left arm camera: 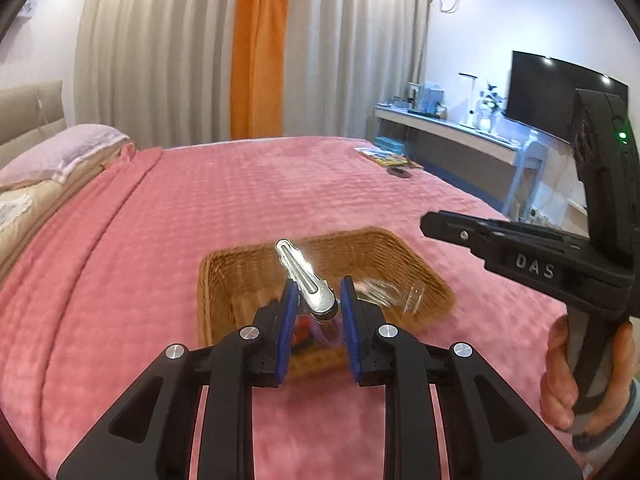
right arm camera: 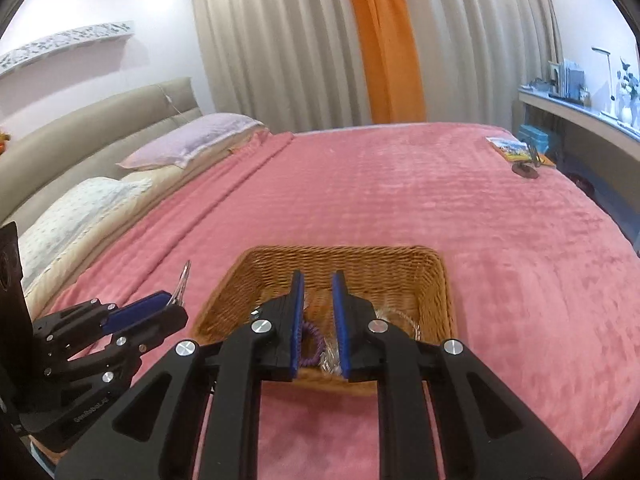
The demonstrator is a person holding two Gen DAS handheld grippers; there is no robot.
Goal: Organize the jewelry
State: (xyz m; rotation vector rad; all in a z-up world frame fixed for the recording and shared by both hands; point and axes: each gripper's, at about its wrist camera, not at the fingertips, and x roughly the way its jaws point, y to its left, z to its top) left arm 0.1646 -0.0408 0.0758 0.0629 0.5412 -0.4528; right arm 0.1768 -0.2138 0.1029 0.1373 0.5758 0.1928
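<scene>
While left gripper fingers pinch hair clip, right gripper spread; basket contents blurred, perhaps bracelets.

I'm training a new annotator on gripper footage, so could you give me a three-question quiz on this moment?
1. True or false: the left gripper holds a silver hair clip.
2. What does the wicker basket rest on? A) a wooden desk B) a pink blanket C) the floor
3. Fill in: through the right gripper, a coiled hair tie of ______ colour shows inside the basket.

Key
1. True: the clip sits pinched between the blue pads, its tip pointing up and away.
2. B: the pink blanket covers the bed.
3. Purple. The right gripper's jaws stand apart and hold nothing.
</scene>
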